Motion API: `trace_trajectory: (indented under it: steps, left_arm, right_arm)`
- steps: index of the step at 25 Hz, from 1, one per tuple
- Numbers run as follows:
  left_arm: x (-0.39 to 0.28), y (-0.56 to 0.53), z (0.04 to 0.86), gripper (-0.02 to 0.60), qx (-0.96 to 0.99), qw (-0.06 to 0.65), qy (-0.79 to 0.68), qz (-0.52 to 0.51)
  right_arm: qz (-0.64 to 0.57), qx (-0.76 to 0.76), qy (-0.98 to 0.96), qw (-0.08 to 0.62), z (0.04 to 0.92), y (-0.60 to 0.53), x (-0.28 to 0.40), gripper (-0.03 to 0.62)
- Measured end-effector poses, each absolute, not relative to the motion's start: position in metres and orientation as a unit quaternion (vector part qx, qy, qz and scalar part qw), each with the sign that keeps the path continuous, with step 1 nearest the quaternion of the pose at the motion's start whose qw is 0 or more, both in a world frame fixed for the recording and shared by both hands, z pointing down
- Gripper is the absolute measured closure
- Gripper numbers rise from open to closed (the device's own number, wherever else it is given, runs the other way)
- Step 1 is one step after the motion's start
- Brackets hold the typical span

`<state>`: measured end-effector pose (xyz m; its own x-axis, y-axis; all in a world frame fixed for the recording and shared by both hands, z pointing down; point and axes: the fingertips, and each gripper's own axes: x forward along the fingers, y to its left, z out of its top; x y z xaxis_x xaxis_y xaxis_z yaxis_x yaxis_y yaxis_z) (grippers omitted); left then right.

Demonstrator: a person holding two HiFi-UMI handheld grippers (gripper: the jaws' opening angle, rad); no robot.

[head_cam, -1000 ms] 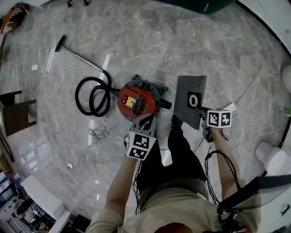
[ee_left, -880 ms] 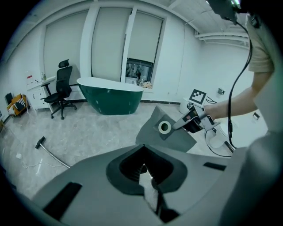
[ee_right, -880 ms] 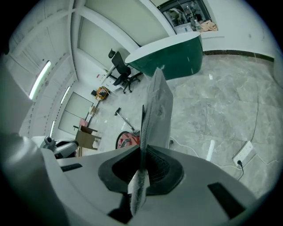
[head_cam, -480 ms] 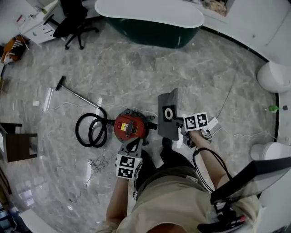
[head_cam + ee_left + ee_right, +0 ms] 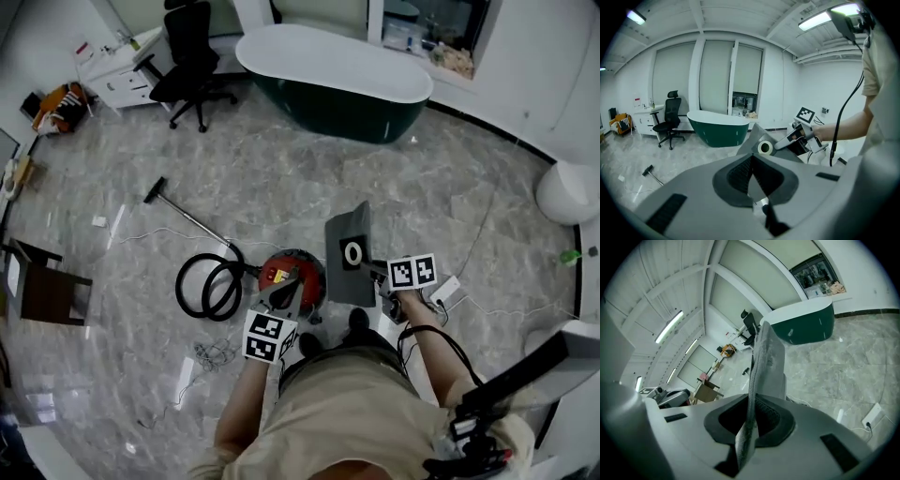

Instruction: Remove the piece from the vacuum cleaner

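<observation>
The piece, a flat grey dust bag (image 5: 349,253), is out of the vacuum cleaner (image 5: 292,277) and hangs in the air just to its right, in front of the person's legs. The right gripper (image 5: 749,425) has its jaws nearly closed on the bag's lower edge. A pinch like that suits so thin a sheet and probably keeps the dusty face away from the body. The bag looks like soft felted paper, limp and slightly creased. On its broad side sits a dark square collar with a pale round hole, likely where it fits the cleaner's inlet.

The left gripper (image 5: 281,298) hovers over the cleaner with its ribbed pads pressed together and nothing between them, so it seems to have no job at this step.

The cleaner is a round drum with a glossy red top and a dark rim. It stands on polished grey marble floor (image 5: 422,187). Its black ribbed hose (image 5: 208,286) lies coiled beside it, and a thin metal wand (image 5: 187,220) runs out from the coil. A dark green bathtub (image 5: 333,80) with a white rim stands well apart at the back
</observation>
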<state>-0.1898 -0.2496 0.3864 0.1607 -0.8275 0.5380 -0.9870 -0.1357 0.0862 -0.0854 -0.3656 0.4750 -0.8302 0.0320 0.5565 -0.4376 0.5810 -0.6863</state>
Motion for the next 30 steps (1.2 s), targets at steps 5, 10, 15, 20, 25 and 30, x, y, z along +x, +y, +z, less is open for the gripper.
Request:
trace_trajectory:
  steps: [5, 10, 15, 20, 25, 30]
  left_arm:
    - [-0.217, -0.215, 0.376, 0.588, 0.738, 0.191, -0.622, 0.176]
    - [-0.220, -0.196, 0.370, 0.588, 0.767, 0.189, -0.595, 0.151]
    - [-0.195, -0.192, 0.378, 0.588, 0.796, 0.201, -0.551, 0.148]
    - [-0.169, -0.194, 0.362, 0.588, 0.807, 0.187, -0.541, 0.142]
    - [-0.127, -0.190, 0.342, 0.588, 0.819, 0.166, -0.531, 0.138]
    - [-0.082, -0.188, 0.330, 0.588, 0.823, 0.173, -0.524, 0.136]
  right_arm:
    - [0.411, 0.125, -0.872, 0.234, 0.443, -0.330, -0.097, 0.566]
    - [0.374, 0.136, -0.891, 0.218, 0.411, -0.287, -0.101, 0.566]
    - [0.370, 0.165, -0.893, 0.195, 0.392, -0.254, -0.076, 0.566]
    - [0.369, 0.170, -0.895, 0.187, 0.380, -0.242, -0.044, 0.566]
    - [0.324, 0.167, -0.913, 0.181, 0.364, -0.221, -0.006, 0.566]
    - [0.337, 0.172, -0.912, 0.160, 0.364, -0.213, 0.046, 0.566]
